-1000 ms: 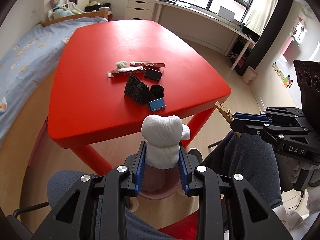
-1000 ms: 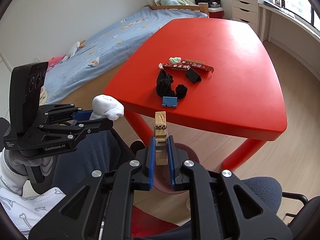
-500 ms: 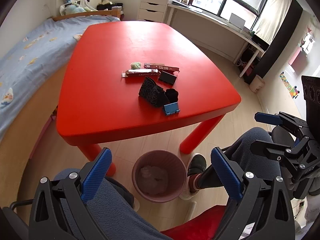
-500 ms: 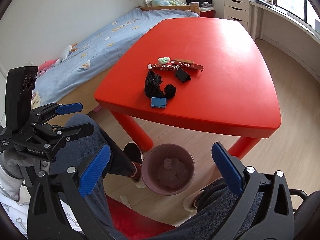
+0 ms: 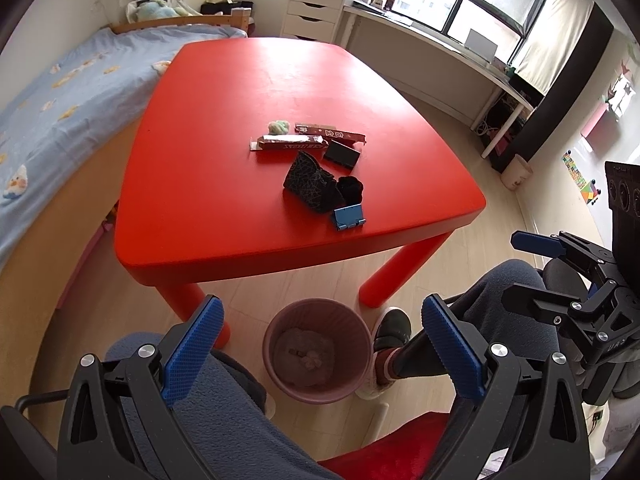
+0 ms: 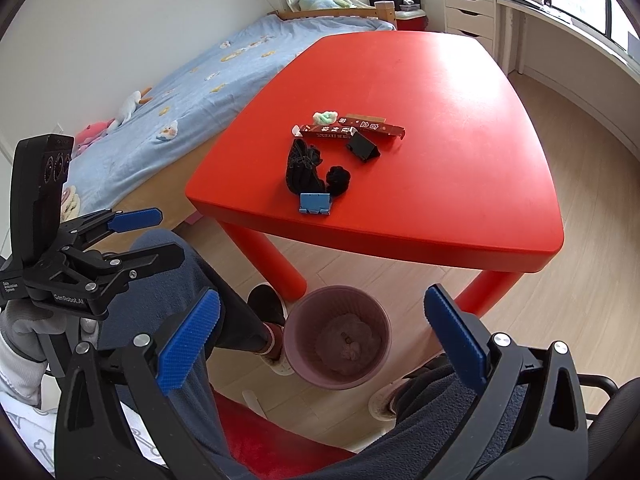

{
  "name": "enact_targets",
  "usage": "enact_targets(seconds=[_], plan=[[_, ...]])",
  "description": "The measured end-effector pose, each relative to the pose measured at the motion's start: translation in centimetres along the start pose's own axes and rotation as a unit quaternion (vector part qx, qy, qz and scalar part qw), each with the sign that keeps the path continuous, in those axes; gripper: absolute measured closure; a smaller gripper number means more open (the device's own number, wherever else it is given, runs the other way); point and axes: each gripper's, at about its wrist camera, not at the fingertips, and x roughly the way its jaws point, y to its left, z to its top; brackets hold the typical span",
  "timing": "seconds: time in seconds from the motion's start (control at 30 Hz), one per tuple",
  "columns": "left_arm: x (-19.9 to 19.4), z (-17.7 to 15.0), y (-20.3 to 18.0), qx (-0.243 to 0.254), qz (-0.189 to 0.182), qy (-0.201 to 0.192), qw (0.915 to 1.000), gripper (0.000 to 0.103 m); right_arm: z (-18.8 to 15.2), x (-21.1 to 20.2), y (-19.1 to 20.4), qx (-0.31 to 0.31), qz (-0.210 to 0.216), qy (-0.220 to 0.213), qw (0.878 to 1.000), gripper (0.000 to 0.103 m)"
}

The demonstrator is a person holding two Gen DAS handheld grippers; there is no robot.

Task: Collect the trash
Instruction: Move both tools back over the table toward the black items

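Both the left gripper [image 5: 320, 344] and right gripper [image 6: 326, 334] have fingers spread wide, holding nothing. The pink bin [image 5: 316, 322] sits between them, below. Wrappers [image 5: 294, 145] lie far ahead on the red table [image 5: 224, 208]. Only the right view shows a gloved hand [image 6: 24, 336].

Glossy, smooth red plastic on the table [image 5: 248, 184], with soft window sheen toward 12 o'clock. Matt pale wood-look planks on the floor [image 6: 568, 304]. Ribbed, dull mauve plastic on the trash bin [image 5: 280, 330] at 6 o'clock, crumpled whitish paper or cloth inside. Shiny printed foil or card on the red wrappers [image 5: 294, 145]; knitted black cloth on the pouch [image 5: 310, 182] and the dark ball [image 5: 351, 189]; smooth blue plastic on the small stand [image 5: 349, 219]. Matt black plastic with bright metal screw heads on the left gripper [image 5: 320, 344] and right gripper [image 6: 324, 334], rough dimpled blue rubber on the fingers [image 5: 192, 348]. Soft light-blue printed cotton on the bed [image 6: 192, 80] at 10 o'clock.
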Motion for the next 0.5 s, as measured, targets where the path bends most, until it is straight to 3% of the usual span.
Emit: enact_targets(seconds=[0.23, 0.5], plan=[[0.0, 1.3, 0.3, -0.008, -0.006, -0.005, 0.9999, 0.008, 1.0, -0.1, -0.5, 0.004, 0.003, -0.008, 1.000, 0.003], [0.6, 4.3, 0.5, -0.006, -0.004, -0.006, 1.0000, 0.008, 4.8, -0.5, -1.6, -0.004, -0.003, -0.032, 0.999, 0.003]])
